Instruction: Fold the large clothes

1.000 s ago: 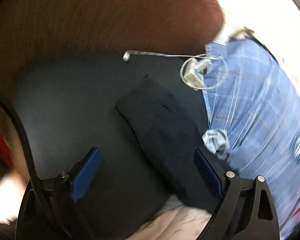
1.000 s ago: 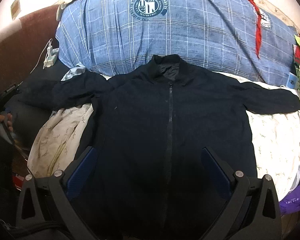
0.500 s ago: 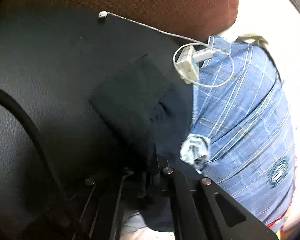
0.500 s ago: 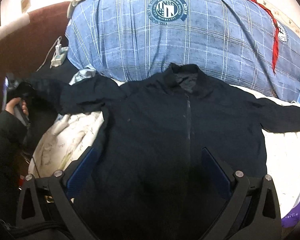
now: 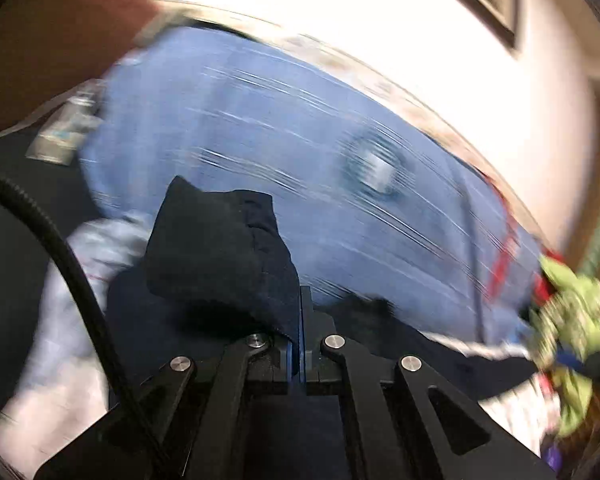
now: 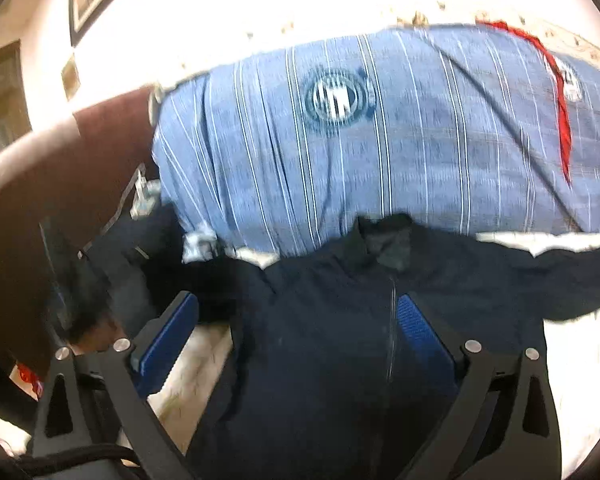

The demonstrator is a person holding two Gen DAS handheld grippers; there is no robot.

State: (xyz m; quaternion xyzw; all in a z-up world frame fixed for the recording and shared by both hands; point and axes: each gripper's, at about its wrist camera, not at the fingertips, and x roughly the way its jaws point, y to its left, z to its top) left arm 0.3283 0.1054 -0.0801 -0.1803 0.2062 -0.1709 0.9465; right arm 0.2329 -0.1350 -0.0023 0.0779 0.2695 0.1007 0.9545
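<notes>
A dark navy zip jacket (image 6: 340, 344) lies spread on the bed, collar toward the blue pillow. My left gripper (image 5: 302, 320) is shut on the cuff of the jacket's left sleeve (image 5: 220, 256); the bunched cuff stands up from the pinched jaws. The left wrist view is smeared by motion. My right gripper (image 6: 296, 320) hangs open above the jacket's chest, blue pads (image 6: 418, 328) either side of the zip, nothing between them. The other sleeve (image 6: 572, 276) stretches out to the right.
A large blue plaid pillow (image 6: 380, 152) fills the back of the bed. A brown headboard (image 6: 60, 184) and a white charger (image 6: 140, 200) sit at the left. Pale floral bedding (image 6: 196, 368) shows beside the jacket. Green and red clutter (image 5: 572, 320) lies at the far right.
My left gripper closed on the sleeve cuff, then lifted and swung it rightward toward the jacket body. The right gripper rose and tilted up, staying open.
</notes>
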